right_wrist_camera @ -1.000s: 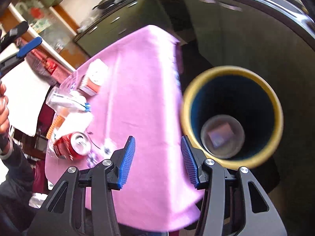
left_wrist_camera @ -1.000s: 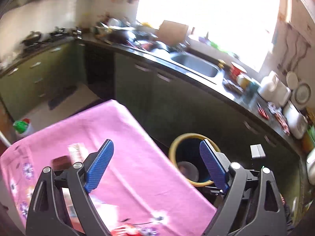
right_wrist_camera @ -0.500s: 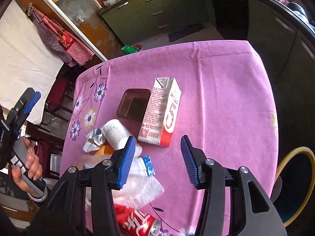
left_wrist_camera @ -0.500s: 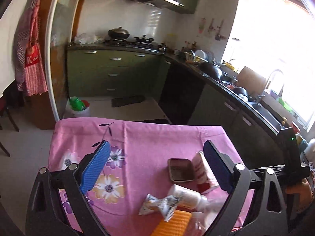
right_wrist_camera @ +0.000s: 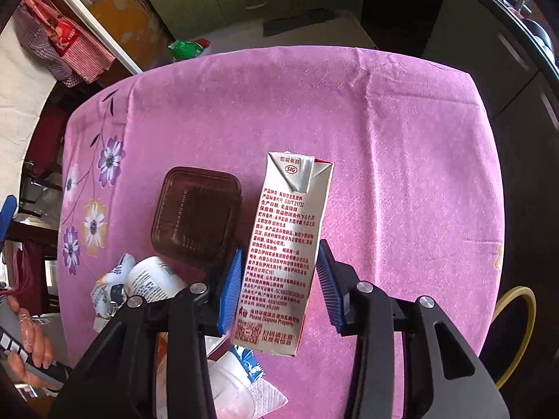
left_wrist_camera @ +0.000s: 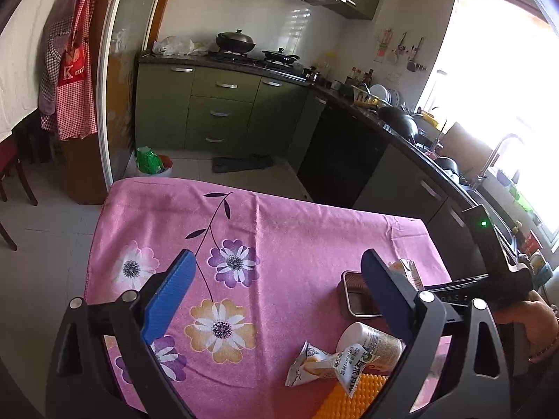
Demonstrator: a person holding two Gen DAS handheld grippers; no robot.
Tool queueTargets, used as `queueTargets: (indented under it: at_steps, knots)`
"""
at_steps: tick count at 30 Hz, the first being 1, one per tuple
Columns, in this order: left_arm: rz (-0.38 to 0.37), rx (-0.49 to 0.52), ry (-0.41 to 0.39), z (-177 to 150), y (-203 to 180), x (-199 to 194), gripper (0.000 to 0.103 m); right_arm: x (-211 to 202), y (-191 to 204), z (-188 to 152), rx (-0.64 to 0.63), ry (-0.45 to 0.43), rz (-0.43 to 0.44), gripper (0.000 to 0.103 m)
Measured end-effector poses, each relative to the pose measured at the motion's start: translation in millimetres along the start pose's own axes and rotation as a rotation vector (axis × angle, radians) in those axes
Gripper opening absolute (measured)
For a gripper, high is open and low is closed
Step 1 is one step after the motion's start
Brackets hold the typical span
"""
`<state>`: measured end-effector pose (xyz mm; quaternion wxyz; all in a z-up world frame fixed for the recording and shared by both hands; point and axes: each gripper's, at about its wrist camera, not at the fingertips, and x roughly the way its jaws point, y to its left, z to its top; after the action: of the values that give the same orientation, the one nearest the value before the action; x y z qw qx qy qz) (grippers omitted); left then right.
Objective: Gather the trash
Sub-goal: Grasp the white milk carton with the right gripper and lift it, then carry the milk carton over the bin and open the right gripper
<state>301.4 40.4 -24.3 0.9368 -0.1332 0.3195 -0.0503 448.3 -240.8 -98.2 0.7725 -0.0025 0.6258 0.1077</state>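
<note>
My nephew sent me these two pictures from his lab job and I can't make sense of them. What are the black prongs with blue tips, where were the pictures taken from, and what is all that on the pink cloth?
There is no robot here. A person holds a two-finger gripper in each hand, and each gripper carries a wide-angle camera looking along its blue-padded fingers.

The left gripper is open, above the pink flowered tablecloth, and holds nothing.

The right gripper has its fingers on either side of a milk carton lying on the cloth; whether they press it yet is unclear.

Beside the carton lie a brown plastic tray, a white cup and a crumpled wrapper. The yellow rim at the right edge is probably the trash bin.
</note>
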Motion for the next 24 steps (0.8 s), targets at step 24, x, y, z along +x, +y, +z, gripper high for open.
queueTargets:
  at_steps: [24]
  knots:
    - [-0.014, 0.061, 0.03, -12, -16, 7, 0.091, -113, -132, -89, 0.137, -0.193, 0.002, 0.036]
